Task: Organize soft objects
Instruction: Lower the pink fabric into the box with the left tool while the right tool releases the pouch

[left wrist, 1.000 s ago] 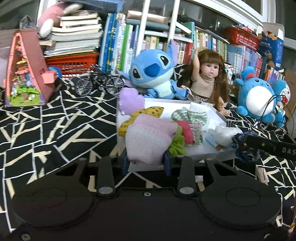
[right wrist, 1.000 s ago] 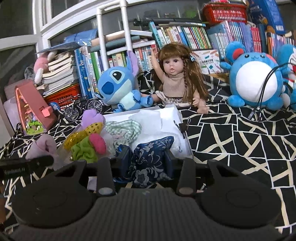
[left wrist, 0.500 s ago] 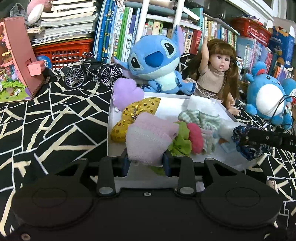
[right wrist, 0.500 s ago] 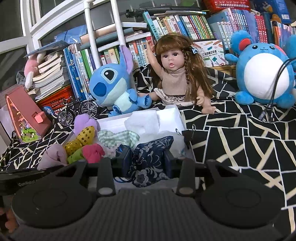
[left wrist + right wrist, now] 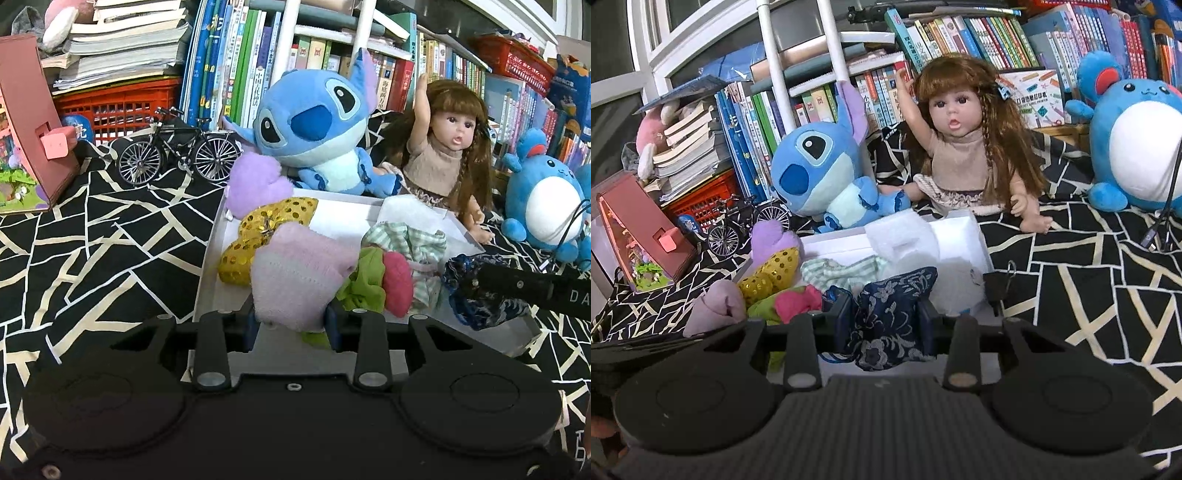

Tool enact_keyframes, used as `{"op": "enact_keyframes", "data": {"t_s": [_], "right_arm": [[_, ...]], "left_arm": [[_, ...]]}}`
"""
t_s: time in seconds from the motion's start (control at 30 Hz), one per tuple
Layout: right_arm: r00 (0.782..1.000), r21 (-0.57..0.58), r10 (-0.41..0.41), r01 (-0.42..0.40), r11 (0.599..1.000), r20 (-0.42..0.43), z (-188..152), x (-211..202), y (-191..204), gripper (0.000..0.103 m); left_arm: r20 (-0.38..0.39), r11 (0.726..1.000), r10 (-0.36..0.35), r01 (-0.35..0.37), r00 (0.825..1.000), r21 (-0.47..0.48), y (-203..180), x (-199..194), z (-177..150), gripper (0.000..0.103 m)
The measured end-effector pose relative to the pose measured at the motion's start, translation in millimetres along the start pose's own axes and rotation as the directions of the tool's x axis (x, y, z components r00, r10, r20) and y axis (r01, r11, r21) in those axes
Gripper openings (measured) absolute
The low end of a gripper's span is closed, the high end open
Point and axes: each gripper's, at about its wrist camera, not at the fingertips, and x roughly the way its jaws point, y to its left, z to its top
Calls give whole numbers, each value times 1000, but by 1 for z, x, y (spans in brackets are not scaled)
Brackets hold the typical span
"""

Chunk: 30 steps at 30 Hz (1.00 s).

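Right wrist alone shows black clip point(image 5: 999, 286) beside white box point(image 5: 979, 236)

The tray point(image 5: 218, 236) is white. In it lie a pale pink sock point(image 5: 295, 280), a gold sequinned bow point(image 5: 266, 236), a lilac plush point(image 5: 255, 184), a green-and-white checked cloth point(image 5: 406, 240) and a lime-and-magenta scrunchie point(image 5: 380, 284). Above its near edge hangs a navy floral pouch point(image 5: 890, 317). Behind the tray sits a blue plush point(image 5: 317, 129). The cloth point(image 5: 92, 240) under the tray is black with cream lines.
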Motion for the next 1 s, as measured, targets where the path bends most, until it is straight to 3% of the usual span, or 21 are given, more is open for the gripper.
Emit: {"op": "enact_keyframes", "data": {"t_s": [0.3, 1.0], "right_arm": [[999, -1, 4, -4, 1000, -32, -10, 8, 0, 42], [998, 33, 16, -14, 999, -62, -18, 13, -5, 43]], "left_arm": [[-35, 1000, 10, -9, 999, 19, -1, 7, -9, 35], [-25, 997, 29, -27, 999, 79, -8, 7, -13, 44]]}}
